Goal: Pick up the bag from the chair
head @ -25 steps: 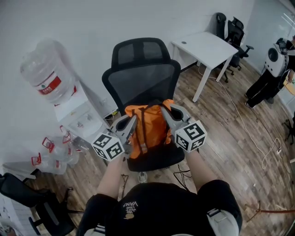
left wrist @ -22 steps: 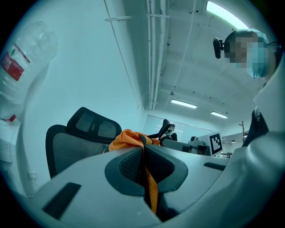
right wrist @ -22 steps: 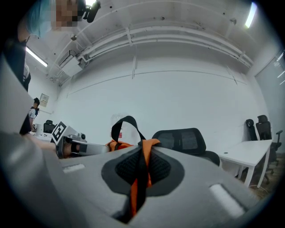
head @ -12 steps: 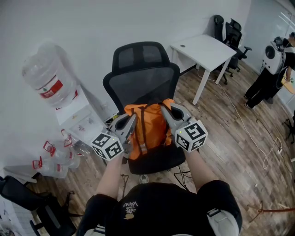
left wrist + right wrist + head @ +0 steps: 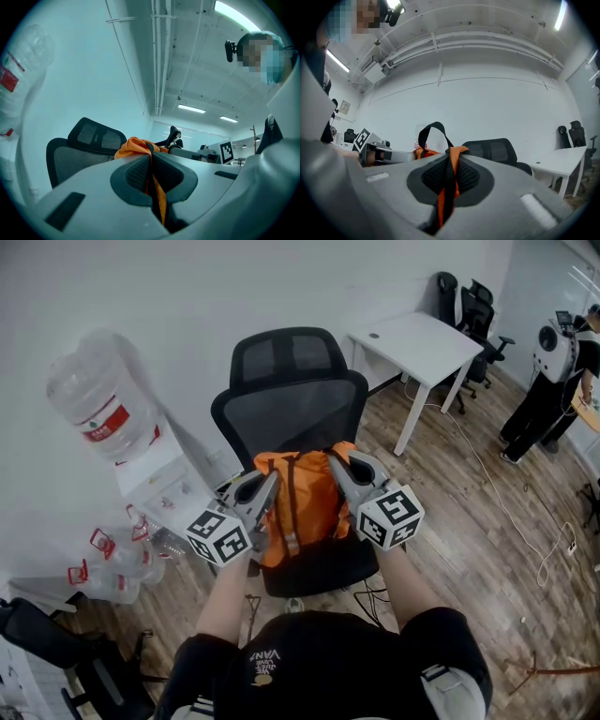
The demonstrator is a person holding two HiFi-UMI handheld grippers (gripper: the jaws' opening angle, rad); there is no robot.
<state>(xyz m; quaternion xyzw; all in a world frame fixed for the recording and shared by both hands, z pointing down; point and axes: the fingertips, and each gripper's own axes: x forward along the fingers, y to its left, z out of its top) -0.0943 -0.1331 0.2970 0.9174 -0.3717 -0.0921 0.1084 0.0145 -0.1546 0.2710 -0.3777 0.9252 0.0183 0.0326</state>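
Note:
An orange bag (image 5: 300, 502) with dark straps stands upright on the seat of a black mesh office chair (image 5: 291, 404). My left gripper (image 5: 267, 486) is at the bag's left side, shut on an orange shoulder strap (image 5: 158, 197). At the bag's right side my right gripper (image 5: 335, 465) is shut on an orange and black strap (image 5: 446, 194). The bag's top (image 5: 136, 144) and its black carry loop (image 5: 433, 131) show above the jaws. Whether the bag rests on the seat or hangs just above it is hidden.
A water dispenser with a big bottle (image 5: 94, 404) stands left of the chair, with empty bottles (image 5: 112, 563) on the floor. A white desk (image 5: 422, 343) is at the right, cables (image 5: 506, 502) cross the wooden floor, and a person (image 5: 553, 381) stands far right.
The view has shifted slightly; both grippers stay shut on the straps at the bag's sides. The bag has not visibly moved.

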